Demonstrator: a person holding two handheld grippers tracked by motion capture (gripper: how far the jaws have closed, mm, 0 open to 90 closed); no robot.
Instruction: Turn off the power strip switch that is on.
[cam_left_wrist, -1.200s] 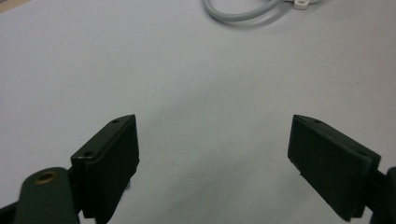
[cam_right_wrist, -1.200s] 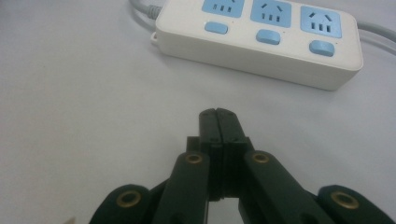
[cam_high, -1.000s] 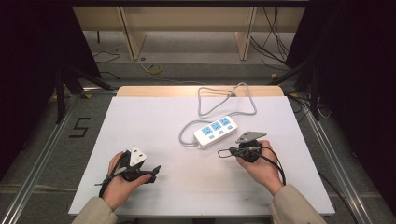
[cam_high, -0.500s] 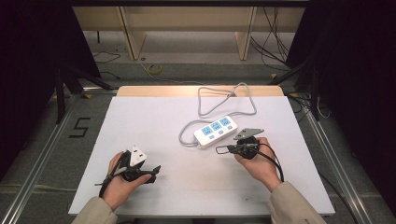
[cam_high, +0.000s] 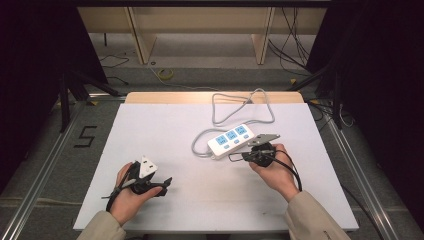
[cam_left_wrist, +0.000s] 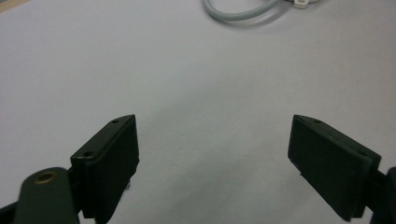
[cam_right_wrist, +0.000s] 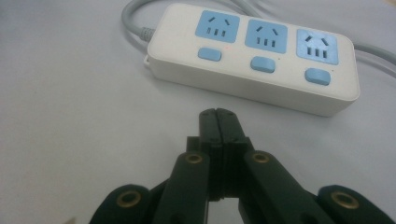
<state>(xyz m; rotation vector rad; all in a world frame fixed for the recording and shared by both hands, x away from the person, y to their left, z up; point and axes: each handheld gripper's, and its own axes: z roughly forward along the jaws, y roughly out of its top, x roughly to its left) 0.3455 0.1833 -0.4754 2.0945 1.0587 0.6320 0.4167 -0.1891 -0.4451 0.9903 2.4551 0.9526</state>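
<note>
Glossy white power strip, rounded, with three pale-blue sockets and switches, lying on matte white tabletop.
Right tool is clenched on nothing, its tip just short of the strip's near edge, seemingly not touching; left tool gapes wide, released, well apart beside grey looped cable.

White table w/ a white-and-blue power strip lying flat, its grey cable looped behind.
</note>
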